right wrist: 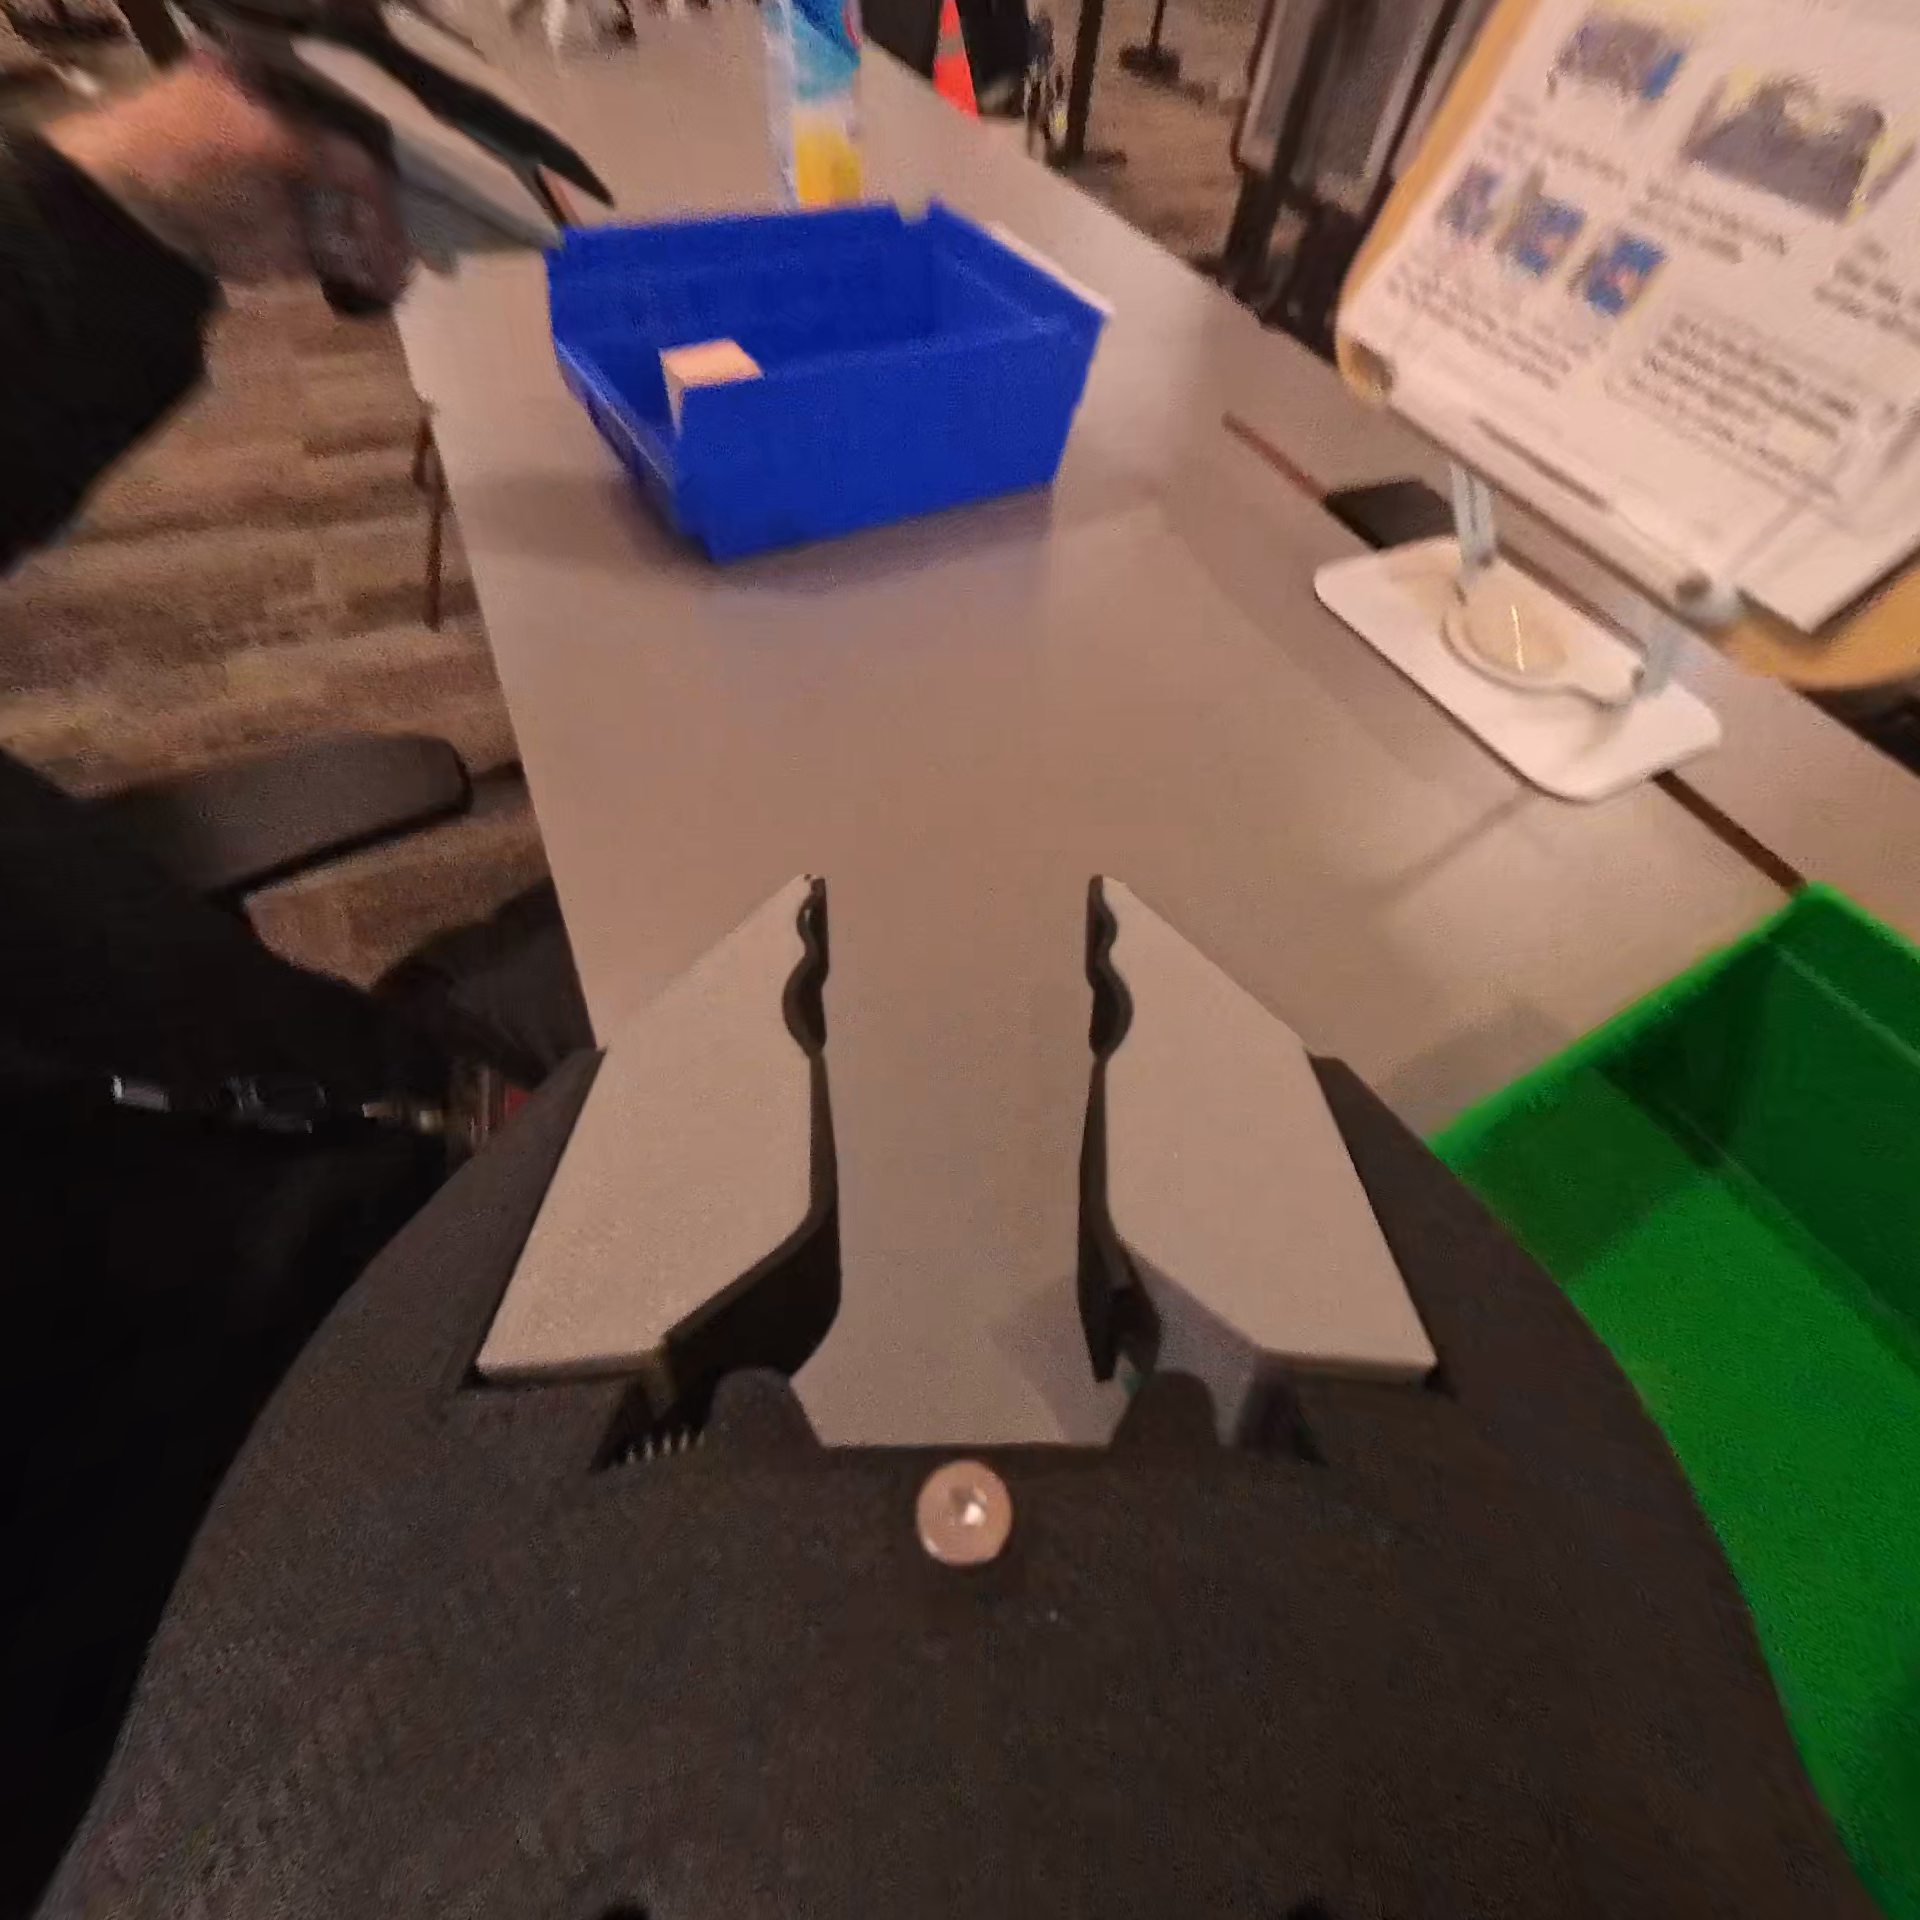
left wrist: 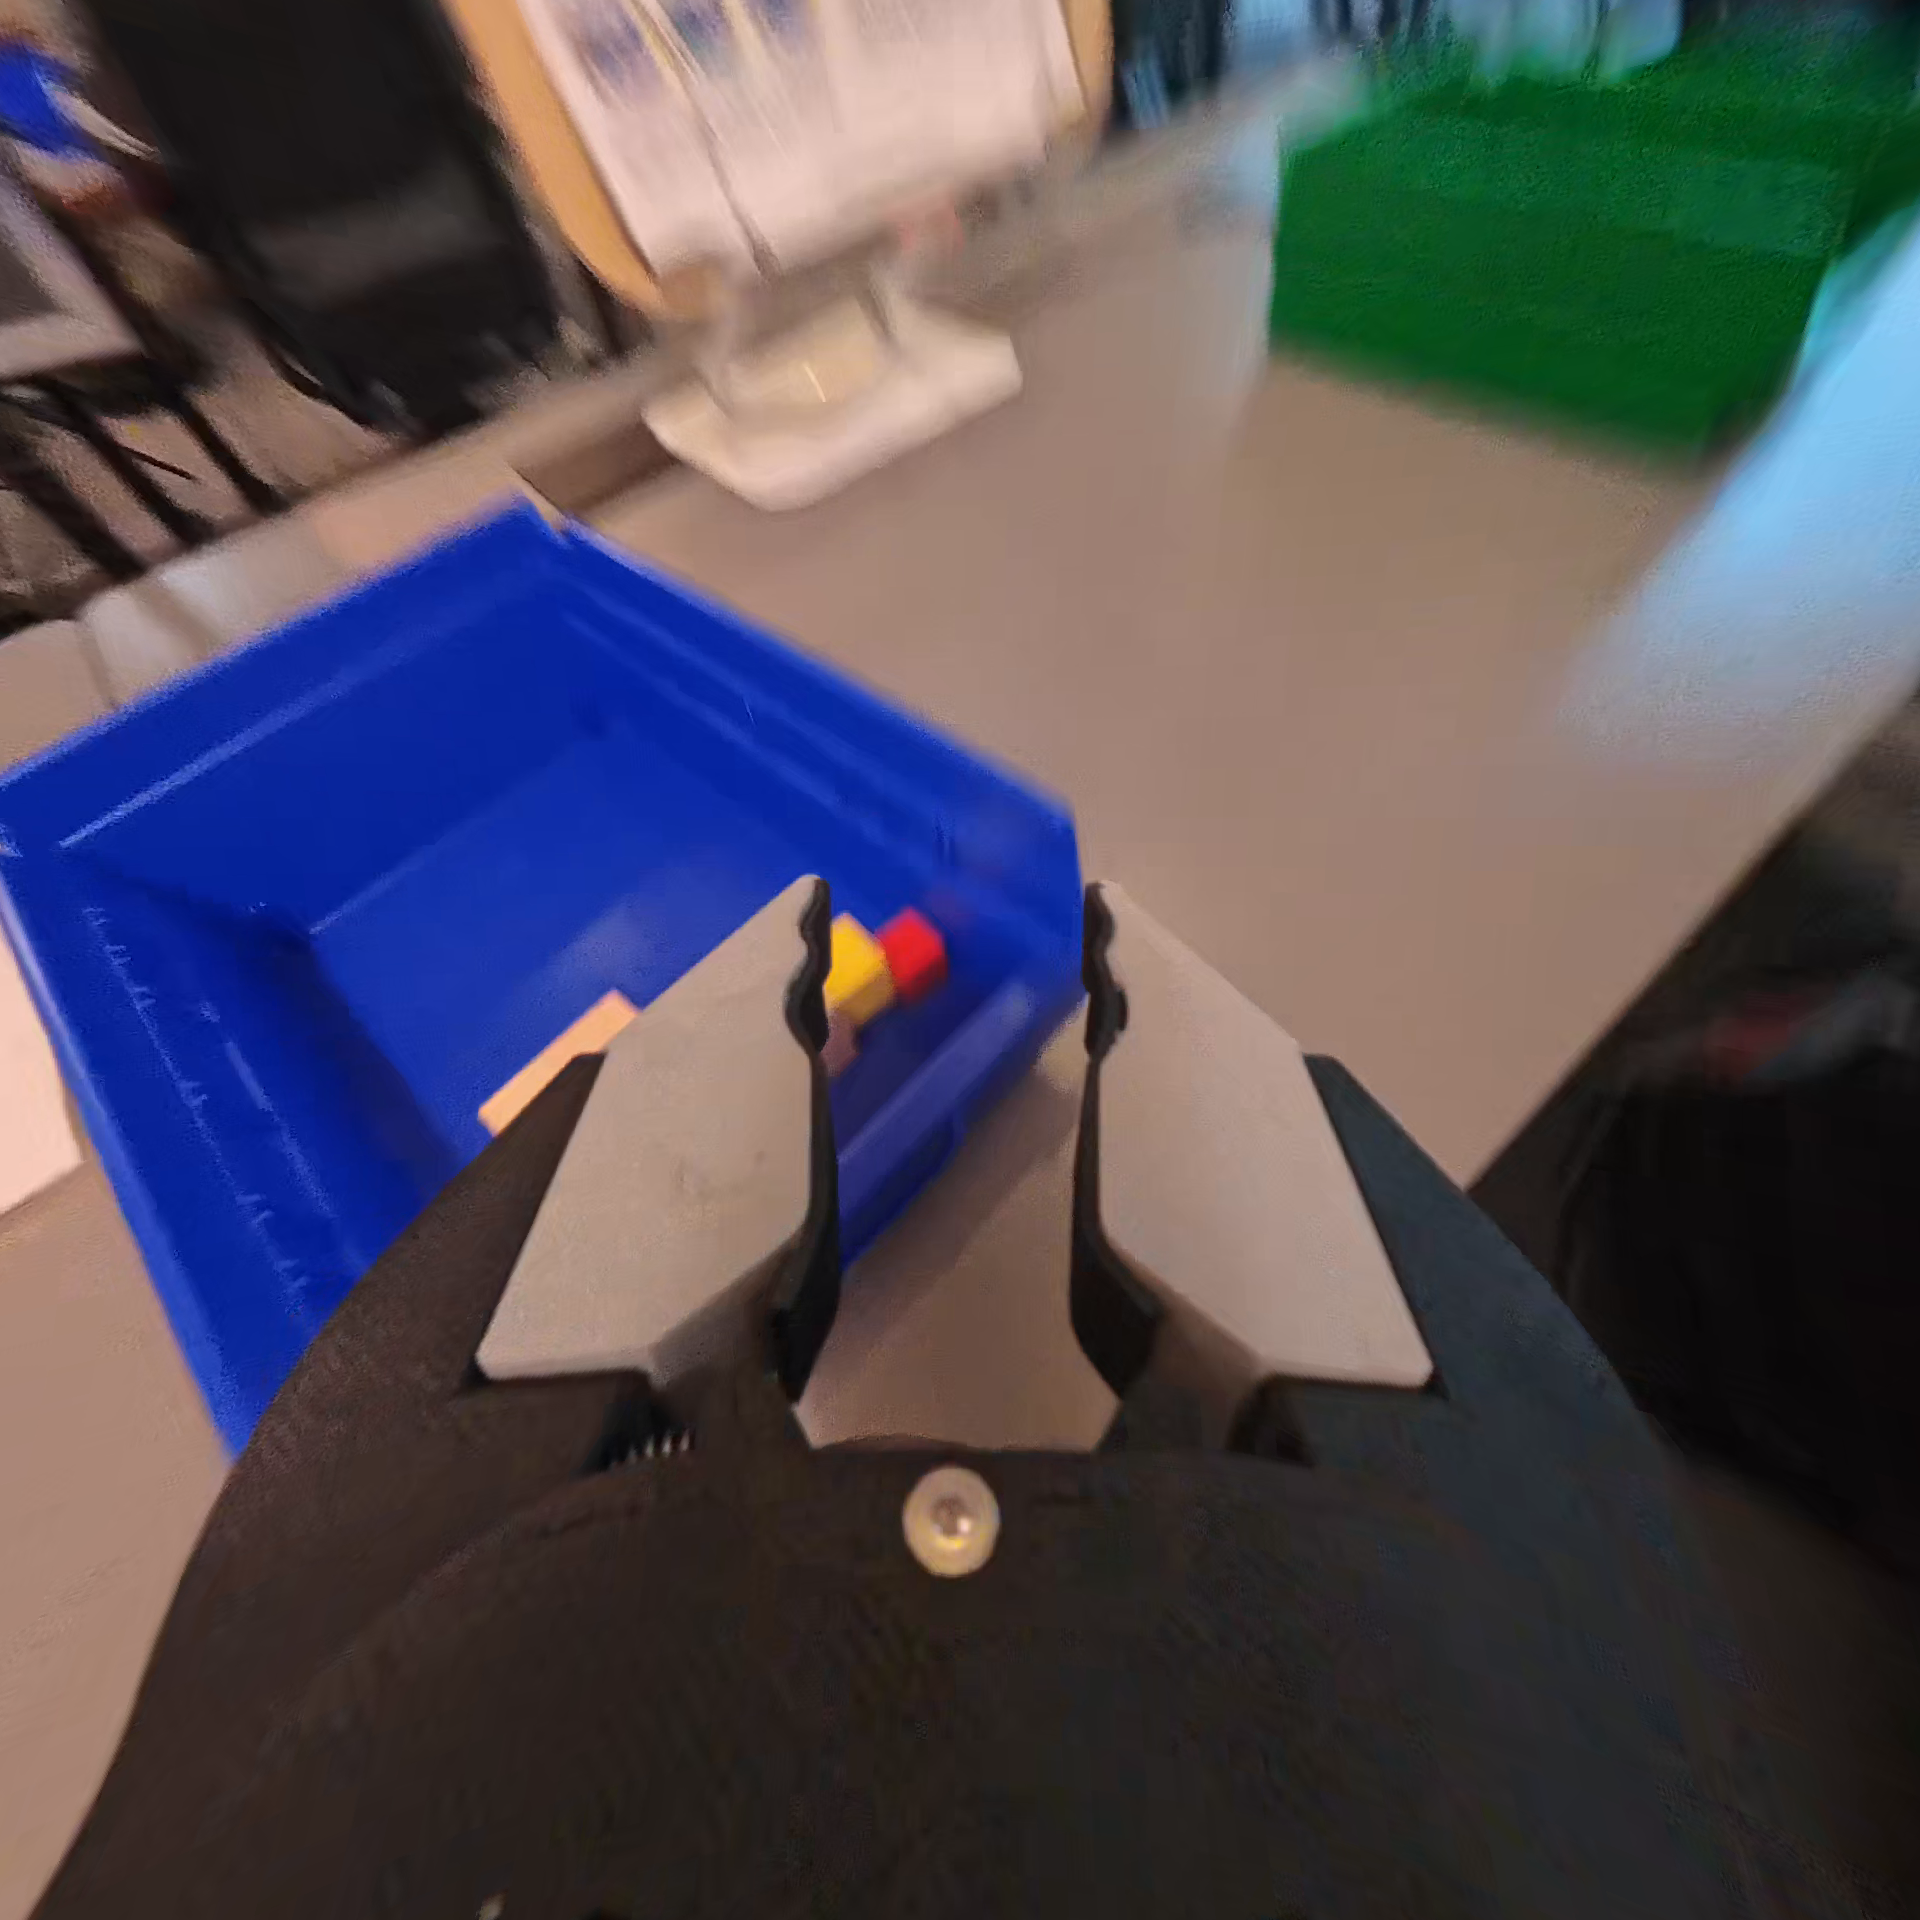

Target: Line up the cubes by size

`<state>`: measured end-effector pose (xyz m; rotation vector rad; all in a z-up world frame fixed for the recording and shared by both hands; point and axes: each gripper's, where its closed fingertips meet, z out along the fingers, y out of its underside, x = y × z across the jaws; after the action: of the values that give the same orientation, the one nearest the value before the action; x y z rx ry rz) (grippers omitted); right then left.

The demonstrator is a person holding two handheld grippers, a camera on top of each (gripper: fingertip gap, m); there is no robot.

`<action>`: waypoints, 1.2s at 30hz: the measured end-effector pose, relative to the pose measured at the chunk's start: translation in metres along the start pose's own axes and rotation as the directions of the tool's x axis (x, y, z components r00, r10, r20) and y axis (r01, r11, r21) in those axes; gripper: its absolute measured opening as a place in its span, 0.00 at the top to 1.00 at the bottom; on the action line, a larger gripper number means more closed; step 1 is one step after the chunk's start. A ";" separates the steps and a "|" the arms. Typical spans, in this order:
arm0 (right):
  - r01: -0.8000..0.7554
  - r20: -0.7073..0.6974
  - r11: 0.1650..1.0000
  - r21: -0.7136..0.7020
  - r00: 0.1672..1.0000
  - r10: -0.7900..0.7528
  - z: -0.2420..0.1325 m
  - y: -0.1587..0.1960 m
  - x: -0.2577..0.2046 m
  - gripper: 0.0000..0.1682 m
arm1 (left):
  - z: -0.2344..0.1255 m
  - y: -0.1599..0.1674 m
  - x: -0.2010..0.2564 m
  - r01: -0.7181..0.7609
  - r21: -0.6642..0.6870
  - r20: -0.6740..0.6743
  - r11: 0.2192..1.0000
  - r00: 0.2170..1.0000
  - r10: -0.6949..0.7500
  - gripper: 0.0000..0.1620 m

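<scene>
Three cubes are seen in one blue bin (left wrist: 260,935): wooden cube (left wrist: 566,1065), yellow cube (left wrist: 857,971), red cube (left wrist: 916,951) at 3 o'clock; left tool (left wrist: 951,966) and right tool (right wrist: 956,966) are spread, empty.

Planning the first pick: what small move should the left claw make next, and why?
Probably lower the open left claw into the blue bin toward the yellow cube. The cubes lie in the bin, none gripped, and this claw hovers right above them.
</scene>
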<state>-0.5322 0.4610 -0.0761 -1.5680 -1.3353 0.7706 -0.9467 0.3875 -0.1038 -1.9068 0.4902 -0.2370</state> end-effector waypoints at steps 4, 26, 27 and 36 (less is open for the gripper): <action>0.011 0.027 0.994 0.105 1.000 -0.014 0.092 -0.050 -0.029 0.60 | 0.013 -0.032 -0.007 0.240 0.146 0.158 0.960 0.952 -0.262 0.63; 0.048 -0.260 0.965 0.260 0.965 0.022 0.208 -0.026 0.073 0.41 | 0.158 -0.168 0.051 0.021 0.466 0.200 0.884 0.971 -0.129 0.52; 0.058 -0.299 0.962 0.267 0.954 0.026 0.203 -0.026 0.080 0.39 | 0.177 -0.160 0.056 0.009 0.448 0.211 0.894 0.971 -0.115 0.50; 0.014 -0.496 0.959 0.283 0.858 0.134 0.177 -0.008 0.138 0.23 | 0.261 -0.107 0.081 -0.128 0.306 0.234 0.943 0.971 0.055 0.41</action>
<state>-0.6624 0.6370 -0.1250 -1.4551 -0.7530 0.4975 -0.7488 0.6043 -0.1101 -1.5655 0.3633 -0.0352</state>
